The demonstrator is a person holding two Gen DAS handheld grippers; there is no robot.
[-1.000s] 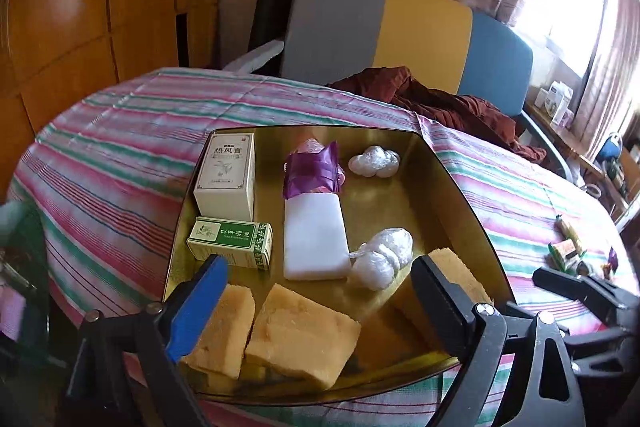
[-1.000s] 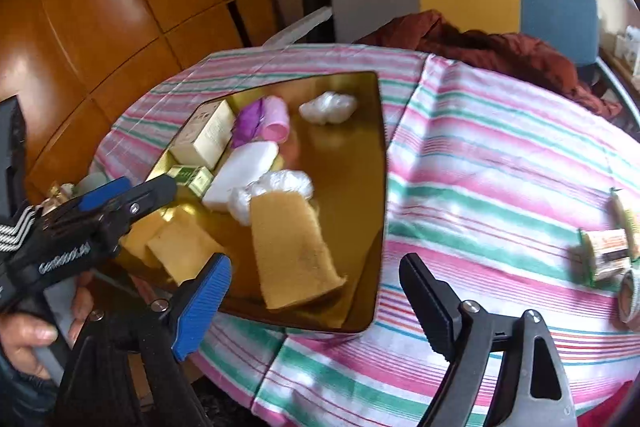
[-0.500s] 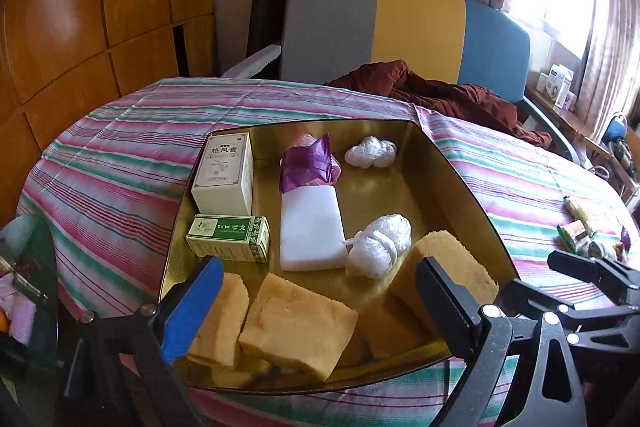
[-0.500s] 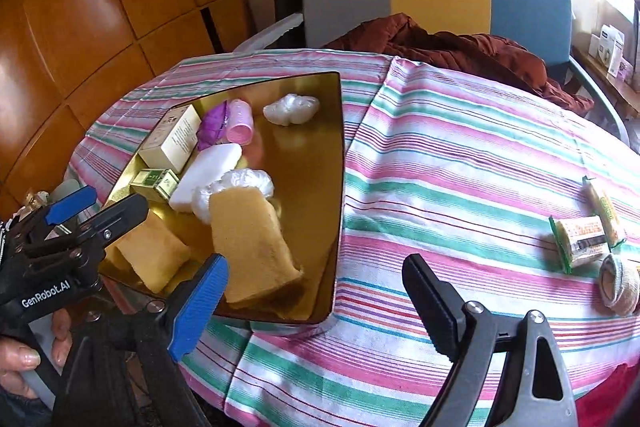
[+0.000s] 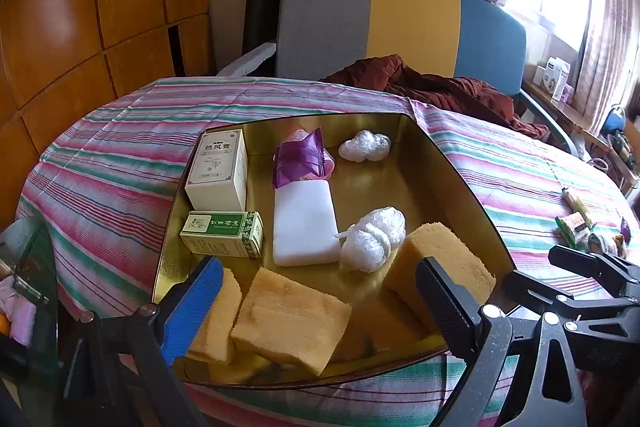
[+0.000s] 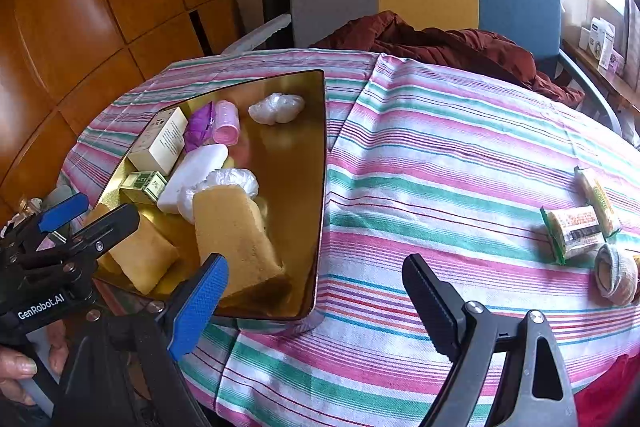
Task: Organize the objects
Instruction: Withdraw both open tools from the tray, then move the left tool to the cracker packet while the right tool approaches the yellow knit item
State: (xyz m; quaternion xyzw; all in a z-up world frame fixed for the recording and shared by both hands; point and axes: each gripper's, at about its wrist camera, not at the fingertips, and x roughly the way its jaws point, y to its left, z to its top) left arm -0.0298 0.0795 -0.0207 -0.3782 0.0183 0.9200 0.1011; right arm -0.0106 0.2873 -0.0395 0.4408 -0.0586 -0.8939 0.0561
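Note:
A gold tray [image 5: 404, 183] [image 6: 290, 163] on the striped tablecloth [image 6: 440, 167] holds a white box [image 5: 218, 167], a green box [image 5: 222, 233], a purple wrapper [image 5: 300, 157], a white block [image 5: 304, 223], two white plastic wads [image 5: 364, 146] [image 5: 374, 237] and three yellow sponges [image 5: 292, 319] [image 5: 440, 263] [image 5: 216, 323]. My left gripper [image 5: 320, 303] hovers open over the tray's near edge, with nothing pinched. My right gripper [image 6: 316, 303] hangs open above the tray's near right corner and the cloth. Loose to the right lie two green packets [image 6: 574, 231] [image 6: 598, 199] and a bandage roll [image 6: 616, 275].
A grey, yellow and blue chair [image 5: 400, 27] with a red-brown cloth [image 5: 432, 87] stands behind the table. Wooden panelling [image 5: 80, 7] fills the left. A cluttered glass surface [image 5: 28, 267] sits low at the left. A person's hand [image 6: 20, 367] holds the left gripper's handle.
The right wrist view has swung to the right, so the tray sits further left and the loose packets show fully. The left view has tilted up slightly. Nothing was grasped.

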